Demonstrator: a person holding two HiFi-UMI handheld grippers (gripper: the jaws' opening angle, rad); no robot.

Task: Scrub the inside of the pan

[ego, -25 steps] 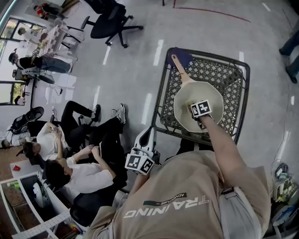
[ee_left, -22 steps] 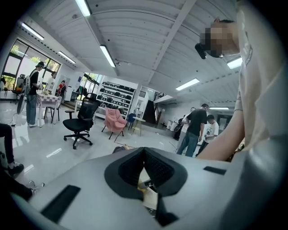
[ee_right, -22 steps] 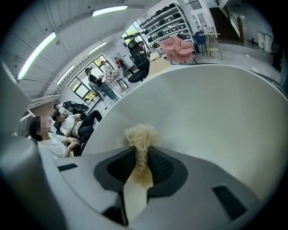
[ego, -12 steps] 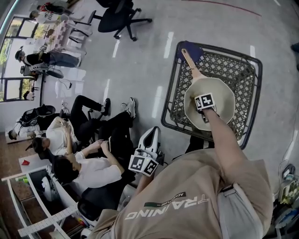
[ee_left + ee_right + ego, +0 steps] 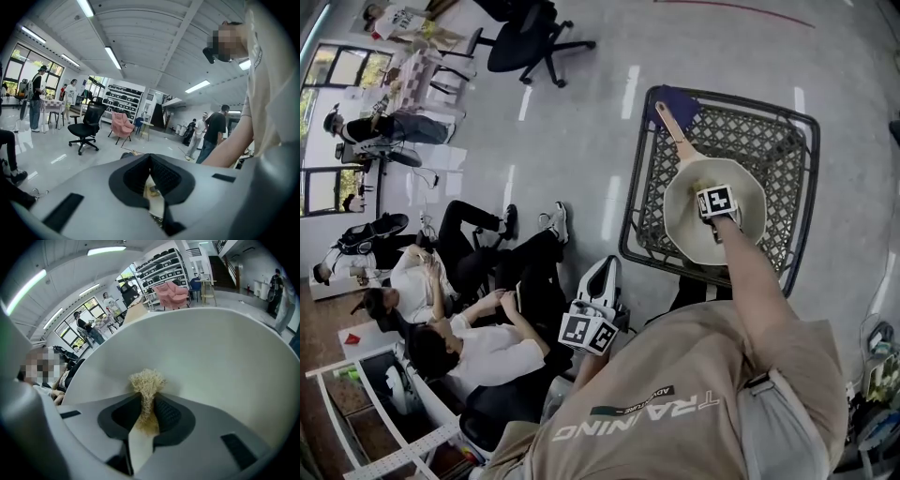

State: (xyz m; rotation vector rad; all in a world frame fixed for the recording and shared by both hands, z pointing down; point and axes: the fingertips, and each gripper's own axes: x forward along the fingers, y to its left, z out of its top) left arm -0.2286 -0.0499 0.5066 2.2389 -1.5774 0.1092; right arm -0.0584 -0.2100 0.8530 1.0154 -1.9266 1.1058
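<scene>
A cream pan (image 5: 741, 234) with a wooden handle (image 5: 676, 132) lies on a dark mesh-topped table (image 5: 769, 131). My right gripper (image 5: 715, 201) reaches down into the pan. In the right gripper view it (image 5: 147, 397) is shut on a tan fibrous scrubber (image 5: 146, 383), whose tuft presses on the pan's pale inner wall (image 5: 211, 348). My left gripper (image 5: 586, 328) hangs low by the person's side, away from the table. In the left gripper view its jaws (image 5: 150, 158) meet at the tips with nothing held and point out into the room.
A blue cloth (image 5: 673, 101) lies at the table's far left corner under the handle's end. Several people sit on the floor (image 5: 469, 309) left of the table. A black office chair (image 5: 525, 42) stands farther off. Other people stand across the room (image 5: 213, 133).
The right gripper has slid a little across the pan's inside, toward its far side, with the scrubber still in its jaws. The left gripper has stayed by the person's side.
</scene>
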